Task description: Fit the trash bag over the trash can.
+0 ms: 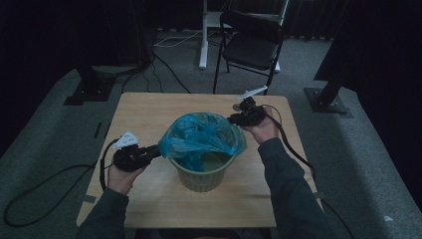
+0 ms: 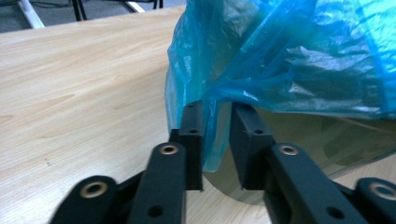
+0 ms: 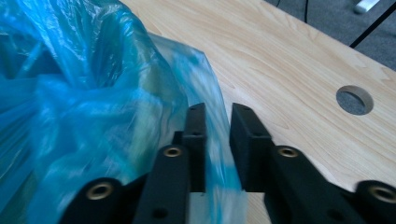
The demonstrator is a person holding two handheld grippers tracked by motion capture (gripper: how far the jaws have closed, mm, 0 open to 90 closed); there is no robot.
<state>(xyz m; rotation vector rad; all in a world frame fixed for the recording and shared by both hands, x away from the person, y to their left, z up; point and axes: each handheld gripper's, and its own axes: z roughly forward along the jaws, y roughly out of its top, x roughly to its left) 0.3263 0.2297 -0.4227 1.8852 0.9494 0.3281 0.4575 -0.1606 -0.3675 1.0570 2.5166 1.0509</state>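
Both jaws stand parted around the blue bag's (image 1: 201, 134) rim over the bin (image 1: 203, 174), gripping nothing: left gripper (image 2: 217, 140), right gripper (image 3: 218, 140). Withdraw each sideways so the film stays draped.

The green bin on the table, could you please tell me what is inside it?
A blue plastic bag lines the green bin, its edge folded over the rim. The bag's folds cover the bottom, so any contents cannot be seen.

No readable text, label or number anywhere.

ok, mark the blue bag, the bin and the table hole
blue bag (image 1: 201, 134), high view, film crumpled over the rim
bin (image 1: 203, 179), high view, ribbed green front wall
table hole (image 3: 354, 99), right gripper view, the opening's middle
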